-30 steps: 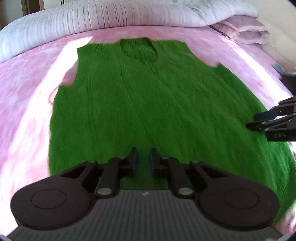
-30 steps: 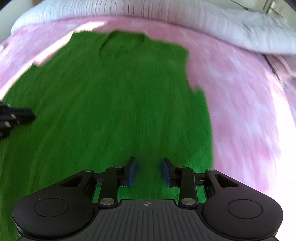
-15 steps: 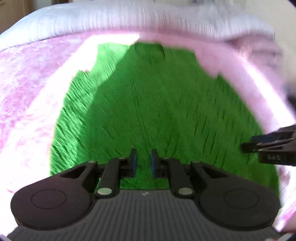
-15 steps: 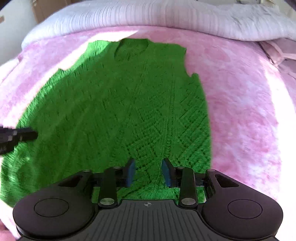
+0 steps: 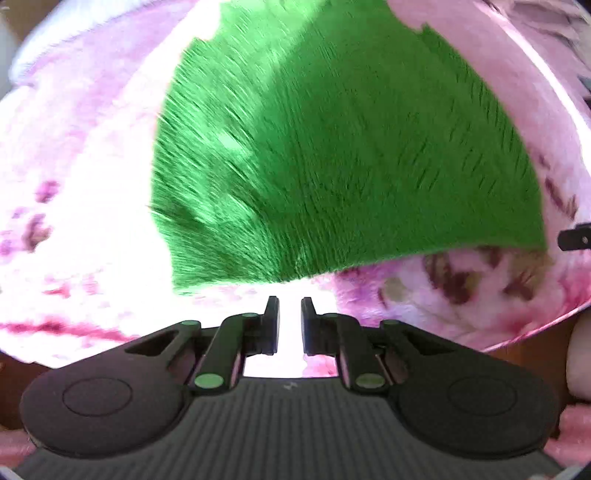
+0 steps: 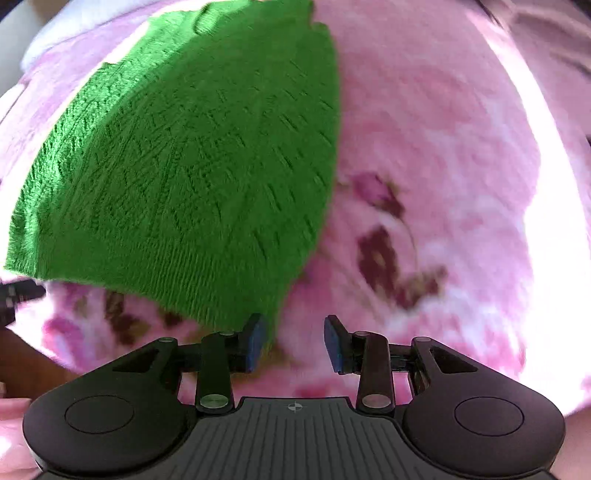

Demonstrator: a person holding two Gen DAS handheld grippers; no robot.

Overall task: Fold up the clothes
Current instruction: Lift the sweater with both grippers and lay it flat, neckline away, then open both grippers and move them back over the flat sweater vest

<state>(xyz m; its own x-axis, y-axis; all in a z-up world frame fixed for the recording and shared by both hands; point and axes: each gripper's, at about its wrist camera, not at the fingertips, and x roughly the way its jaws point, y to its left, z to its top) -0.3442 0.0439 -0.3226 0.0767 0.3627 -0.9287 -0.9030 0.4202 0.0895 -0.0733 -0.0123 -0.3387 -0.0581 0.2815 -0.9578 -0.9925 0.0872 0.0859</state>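
Nearest in the left wrist view, left gripper point(image 5: 290, 321) with fingers parted by a narrow gap, holding nothing, only bright pink bedspread point(image 5: 81, 229) showing between them. In the right wrist view, right gripper point(image 6: 293, 341) spread wider, likewise empty, its left pad point(image 6: 255, 341) just at, perhaps touching, the near right corner of the green knitted vest point(image 6: 192, 166) (blur too heavy to say which).

Just beyond the fingers, the vest's bottom hem point(image 5: 332, 262), running left to right across the bed. Lay flat and unfolded, long axis going from that near hem straight away toward the neckline point(image 6: 221, 16) at the far end, close to the pale ribbed cover point(image 6: 62, 26) heaped there.

Left gripper aimed at the hem somewhat left of its middle, a little short of the edge; right gripper at the right corner, so seemingly the nearer of the two to cloth. Judged from this: both lined up below the hem, ready to pinch it and carry it away toward the neckline, folding across the long axis. Fold itself not yet begun.
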